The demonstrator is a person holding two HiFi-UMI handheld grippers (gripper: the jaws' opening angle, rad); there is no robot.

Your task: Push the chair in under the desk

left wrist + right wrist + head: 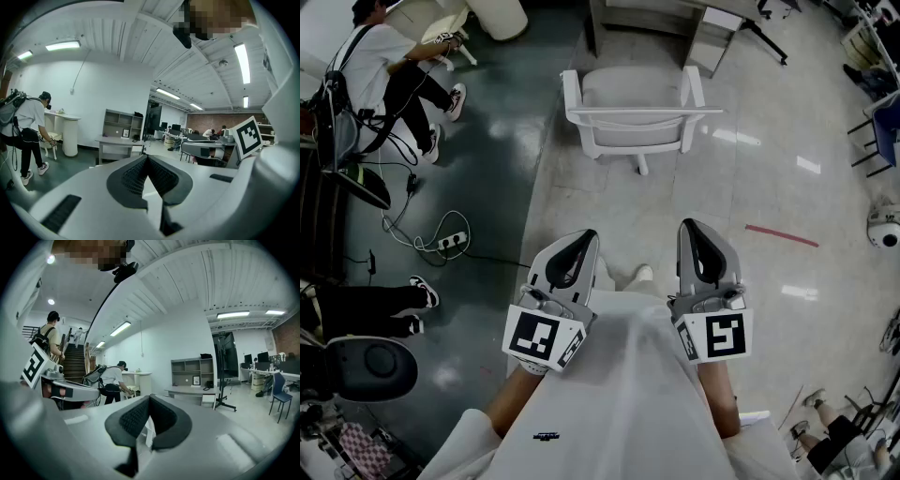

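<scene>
Scene from the head view, with both gripper views. I hold the left gripper (584, 236) and the right gripper (688, 227) side by side in front of my body, both pointing forward and only slightly downward. In each gripper view the dark ribbed fingers (131, 177) are clenched tip to tip, and nothing is grasped between them. The white chair (633, 111) stands on the pale floor (741, 178) straight ahead, well apart from both sets of fingers. It is roughly centred on the gap between the two grippers. Its back rail seems to face me, with an armrest on either side, and its seat is turned toward the grey counter (652, 17) at the top of the head view. The chair stands just short of the counter, not under it. To the left, on the darker floor, a person (389, 61) bends over near a white power strip (452, 242) and its trailing cables. To the right of the grippers, a short red strip (781, 235) lies on the pale floor.
</scene>
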